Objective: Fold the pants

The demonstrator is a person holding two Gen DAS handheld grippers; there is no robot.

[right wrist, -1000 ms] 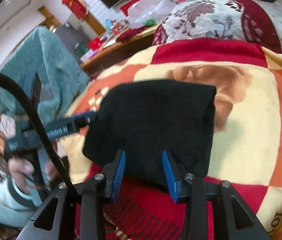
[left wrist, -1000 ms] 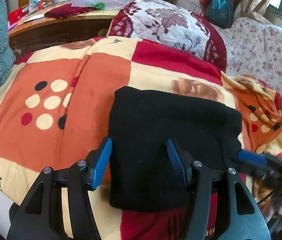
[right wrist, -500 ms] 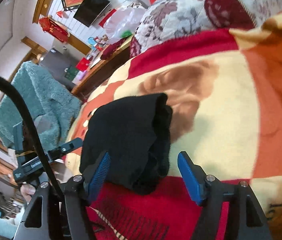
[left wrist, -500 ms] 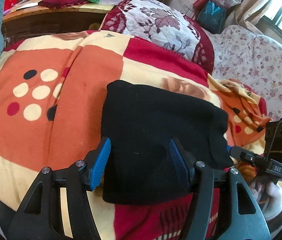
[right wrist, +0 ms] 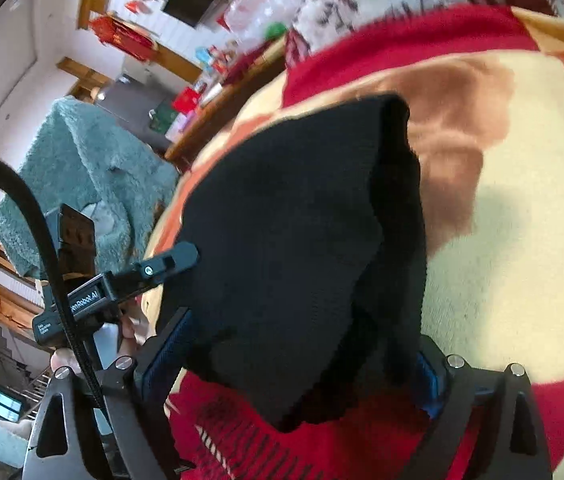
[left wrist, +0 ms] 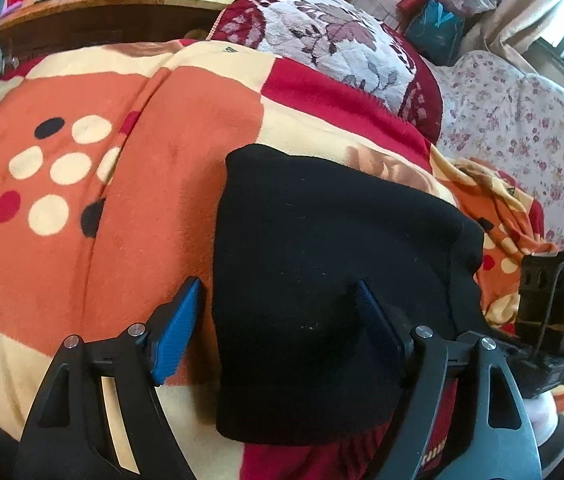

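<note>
Black pants [left wrist: 322, 240]: folded, lying on blanket [left wrist: 122, 200]; soft, limp, light
Left gripper [left wrist: 278, 320]: spread, straddling near-left edge
Right gripper [right wrist: 302, 360]: spread around right edge
Hold: pinch stacked layers at corner

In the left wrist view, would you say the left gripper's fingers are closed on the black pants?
No, the left gripper is open, its fingers spread either side of the pants' left edge.
</note>
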